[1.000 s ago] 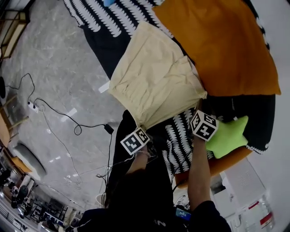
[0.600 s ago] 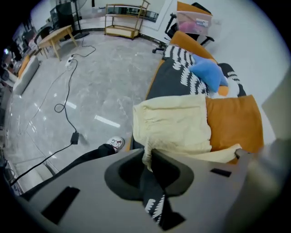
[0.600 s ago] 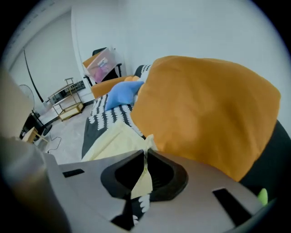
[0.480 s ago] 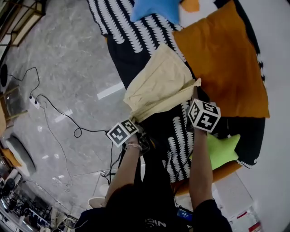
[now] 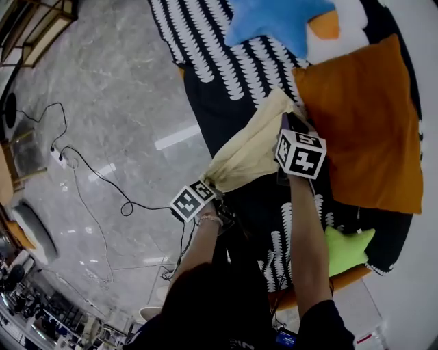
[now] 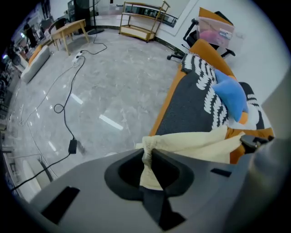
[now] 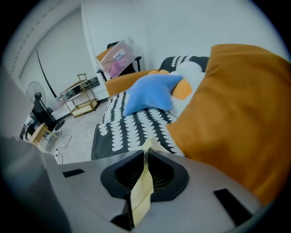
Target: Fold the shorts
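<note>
Though apart, left gripper [image 5: 209, 180] and right gripper [image 5: 287, 122] both downturned, jaws tight on cream shorts [image 5: 250, 147].

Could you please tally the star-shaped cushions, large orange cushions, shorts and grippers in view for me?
Star-shaped cushions: 2, the blue star cushion and the green star cushion
Large orange cushion: 1
Shorts: 1
Grippers: 2, the left gripper and the right gripper, each clamped on the shorts
Total: 6
</note>
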Demonstrator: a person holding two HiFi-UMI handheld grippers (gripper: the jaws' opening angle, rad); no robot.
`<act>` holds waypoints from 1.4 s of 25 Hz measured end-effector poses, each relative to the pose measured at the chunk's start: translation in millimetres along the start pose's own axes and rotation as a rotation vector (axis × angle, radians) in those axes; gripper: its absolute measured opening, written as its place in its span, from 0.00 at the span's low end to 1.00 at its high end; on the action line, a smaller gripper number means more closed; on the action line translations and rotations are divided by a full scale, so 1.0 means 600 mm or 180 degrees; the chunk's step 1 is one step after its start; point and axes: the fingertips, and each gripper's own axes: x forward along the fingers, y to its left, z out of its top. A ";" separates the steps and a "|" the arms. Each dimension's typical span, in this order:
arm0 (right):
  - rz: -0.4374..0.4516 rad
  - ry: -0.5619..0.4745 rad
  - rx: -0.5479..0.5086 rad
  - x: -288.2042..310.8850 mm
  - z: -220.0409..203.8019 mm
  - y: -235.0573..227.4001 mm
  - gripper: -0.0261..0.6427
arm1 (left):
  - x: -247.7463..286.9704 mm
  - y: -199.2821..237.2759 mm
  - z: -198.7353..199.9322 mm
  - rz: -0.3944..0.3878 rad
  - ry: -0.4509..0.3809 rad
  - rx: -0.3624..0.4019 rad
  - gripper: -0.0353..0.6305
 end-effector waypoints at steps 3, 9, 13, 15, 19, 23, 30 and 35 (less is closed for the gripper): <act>0.0094 0.0148 -0.0152 0.064 -0.011 0.021 0.10 | 0.042 0.010 0.003 0.0184 0.0005 0.0324 0.13; 0.0334 0.0295 -0.0418 0.156 -0.004 0.052 0.16 | 0.091 0.005 0.010 0.0284 0.0040 0.0726 0.15; 0.0768 0.0402 -0.0414 0.164 0.002 0.082 0.43 | 0.083 0.028 0.014 0.0294 -0.0011 0.0603 0.33; 0.0921 0.0274 -0.0459 0.143 0.017 0.089 0.54 | 0.072 0.038 0.005 0.0178 -0.0031 0.0406 0.45; 0.0956 -0.0245 -0.0575 0.057 0.082 0.081 0.61 | 0.039 0.049 -0.016 -0.0021 -0.0100 0.0212 0.56; 0.0763 -0.0408 -0.0441 -0.009 0.063 0.020 0.61 | 0.014 0.063 -0.039 -0.0030 -0.0162 0.0143 0.57; 0.0490 -0.0347 0.0087 -0.081 -0.061 -0.068 0.54 | 0.001 0.105 -0.069 0.0103 -0.0246 -0.0077 0.57; 0.0394 -0.0241 0.0474 -0.103 -0.148 -0.095 0.46 | 0.007 0.045 -0.066 -0.0196 -0.0334 0.0750 0.57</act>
